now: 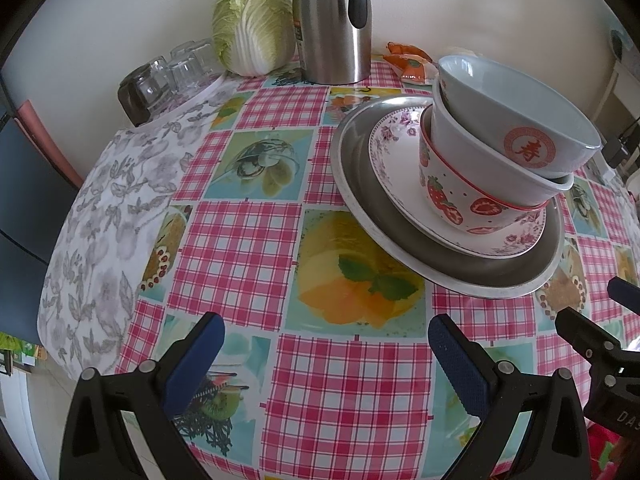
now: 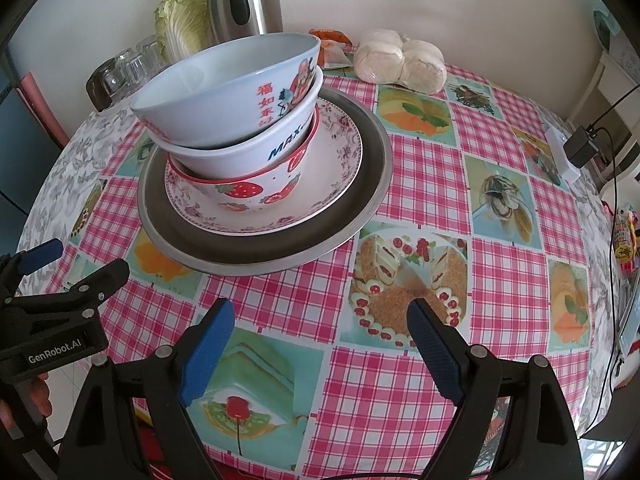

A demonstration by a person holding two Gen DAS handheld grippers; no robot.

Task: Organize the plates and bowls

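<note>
A stack of tableware stands on a round table: a wide, shallow grey metal plate (image 1: 360,184) carries a white ceramic plate with a purple flower rim (image 1: 390,140), and on that sits a white bowl printed with red strawberries (image 1: 452,204). Nested in it is a plain white bowl (image 1: 480,152), lettered in blue on the side seen from the right wrist camera, and on top, tilted, a pale blue bowl bearing a red round emblem (image 1: 520,116).

The table wears a pink-checked oilcloth with fruit and cake pictures (image 1: 240,240). Nearer the cameras, the left gripper (image 1: 326,356) and the right gripper (image 2: 320,340) hover above the cloth, just short of the stack, each with its blue-padded jaws spread wide and nothing between them.

Behind the stack, against the pale wall, are a steel vacuum jug with a black handle (image 1: 332,20), a pale green Chinese cabbage (image 1: 252,24) and a cluster of clear drinking glasses (image 1: 168,76). In the right wrist view, a clear bag of round white buns (image 2: 400,60) lies at the far edge of the table.
</note>
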